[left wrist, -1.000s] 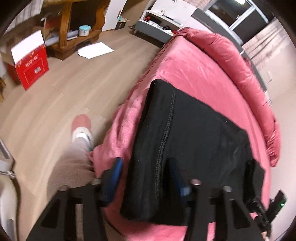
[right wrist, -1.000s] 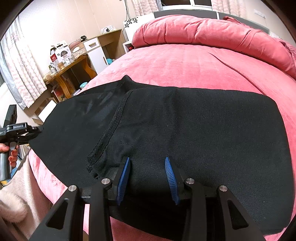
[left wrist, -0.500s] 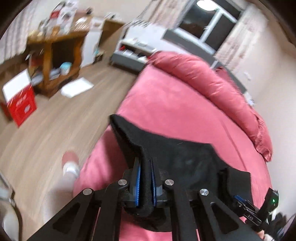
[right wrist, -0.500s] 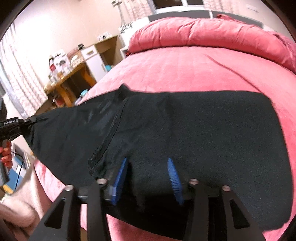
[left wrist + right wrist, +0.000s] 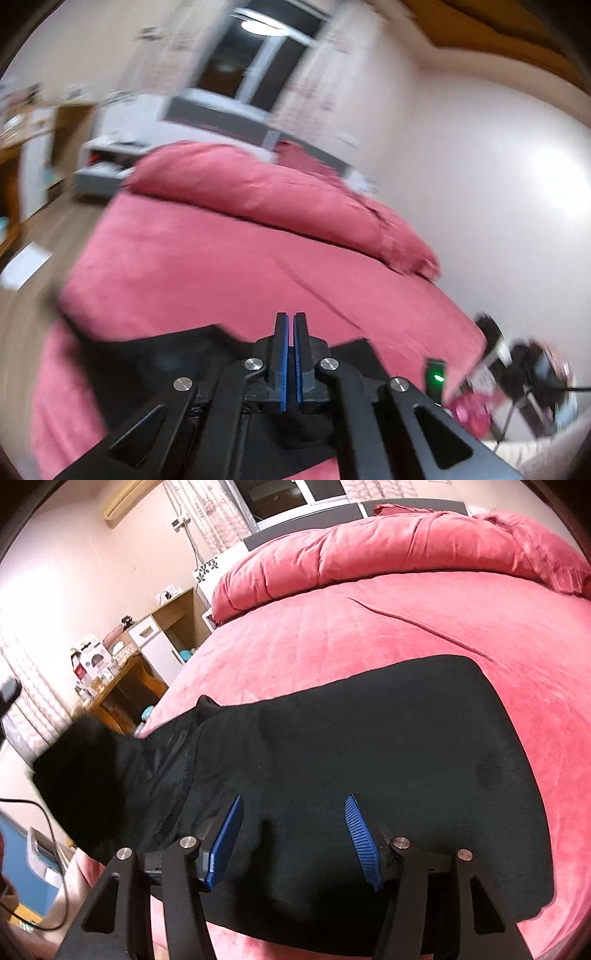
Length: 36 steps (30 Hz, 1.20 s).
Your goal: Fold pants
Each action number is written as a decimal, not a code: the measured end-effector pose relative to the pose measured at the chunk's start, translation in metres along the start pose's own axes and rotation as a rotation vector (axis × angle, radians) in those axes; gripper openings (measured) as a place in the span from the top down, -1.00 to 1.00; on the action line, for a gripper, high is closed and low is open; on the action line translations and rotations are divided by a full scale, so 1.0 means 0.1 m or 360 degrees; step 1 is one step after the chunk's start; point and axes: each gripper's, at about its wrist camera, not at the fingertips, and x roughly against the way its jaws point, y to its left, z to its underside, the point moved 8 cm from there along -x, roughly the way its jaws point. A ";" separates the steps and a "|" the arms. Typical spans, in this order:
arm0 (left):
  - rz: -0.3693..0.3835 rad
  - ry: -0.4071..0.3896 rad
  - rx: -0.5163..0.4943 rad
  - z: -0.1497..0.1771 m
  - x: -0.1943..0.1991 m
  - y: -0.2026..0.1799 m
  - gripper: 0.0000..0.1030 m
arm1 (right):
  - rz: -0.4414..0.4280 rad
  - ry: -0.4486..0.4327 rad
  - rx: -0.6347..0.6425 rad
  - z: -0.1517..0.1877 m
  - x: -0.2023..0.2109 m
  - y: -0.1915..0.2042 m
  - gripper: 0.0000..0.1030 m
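Fold under way: left gripper (image 5: 290, 354) clenched on pants (image 5: 369, 746) end, right gripper (image 5: 293, 834) released; next, carry the end across.

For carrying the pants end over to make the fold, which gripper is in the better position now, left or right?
Left. The left gripper has its fingers closed on the black pants, whose end is raised off the pink bed. The right gripper is open above the flat part, gripping nothing.
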 end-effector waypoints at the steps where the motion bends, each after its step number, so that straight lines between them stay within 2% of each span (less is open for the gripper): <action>1: 0.0042 0.0037 -0.0065 0.01 -0.11 -0.15 0.96 | -0.0004 -0.0006 -0.0015 -0.01 0.00 -0.02 -0.13; 3: 0.0012 0.0097 -0.0164 0.05 -0.31 -0.30 0.96 | -0.0002 -0.0009 -0.0046 -0.01 0.02 -0.05 -0.13; 4: 0.0016 0.0122 -0.0151 0.08 -0.38 -0.30 0.96 | -0.0003 -0.0010 -0.0053 -0.01 0.03 -0.08 -0.13; 5: 0.0031 0.0165 -0.0095 0.13 -0.45 -0.25 0.96 | -0.0004 -0.0015 -0.0060 0.00 0.04 -0.09 -0.13; 7: -0.0043 0.0224 0.0033 0.24 -0.52 -0.03 0.93 | -0.0008 -0.0019 -0.0057 0.00 0.06 -0.11 -0.13; 11: -0.0349 0.0287 0.0316 0.43 -0.48 0.70 0.38 | -0.0013 0.0002 -0.0059 0.04 0.03 -0.14 -0.14; 13: -0.0477 0.0286 0.0467 0.54 -0.34 1.09 0.35 | -0.0010 0.0007 -0.0043 0.03 0.00 -0.12 -0.14; 17: -0.0744 0.0270 0.0777 0.75 0.05 1.97 0.01 | -0.0010 0.0009 -0.0041 0.04 0.01 -0.11 -0.15; 18: -0.0782 0.0257 0.0859 0.80 0.15 2.16 -0.15 | -0.0008 0.0011 -0.0042 0.03 0.00 -0.11 -0.15; 19: -0.0809 0.0235 0.0965 0.86 0.27 2.38 -0.22 | -0.0005 0.0014 -0.0039 0.03 -0.01 -0.11 -0.15; 21: -0.0813 0.0199 0.1111 0.98 0.44 2.65 -0.27 | 0.0001 0.0017 -0.0029 0.02 -0.02 -0.11 -0.16; 23: -0.0754 0.0205 0.1282 1.16 0.55 2.90 -0.31 | 0.0005 0.0017 -0.0020 0.03 -0.03 -0.11 -0.18; 27: -0.0579 0.0284 0.1577 1.53 0.54 3.12 -0.28 | 0.0015 0.0022 -0.0008 0.04 -0.04 -0.11 -0.19; 29: -0.0496 0.0258 0.1619 1.60 0.51 3.10 -0.28 | 0.0016 0.0023 -0.0006 0.04 -0.04 -0.12 -0.19; 31: -0.0503 0.0250 0.1570 1.57 0.50 3.06 -0.25 | 0.0016 0.0023 -0.0007 0.04 -0.04 -0.12 -0.19; 32: -0.0498 0.0266 0.1541 1.60 0.57 3.01 -0.10 | 0.0018 0.0024 -0.0008 0.04 -0.04 -0.12 -0.19; 33: -0.0527 0.0314 0.1494 1.60 0.53 2.98 0.24 | 0.0019 0.0025 -0.0007 0.04 -0.05 -0.11 -0.20; 34: -0.0571 0.0356 0.1450 1.61 0.52 2.93 0.50 | 0.0019 0.0026 -0.0006 0.04 -0.05 -0.12 -0.20; 36: -0.0647 0.0381 0.1322 1.57 0.50 2.83 0.61 | 0.0017 0.0025 -0.0008 0.04 -0.05 -0.12 -0.20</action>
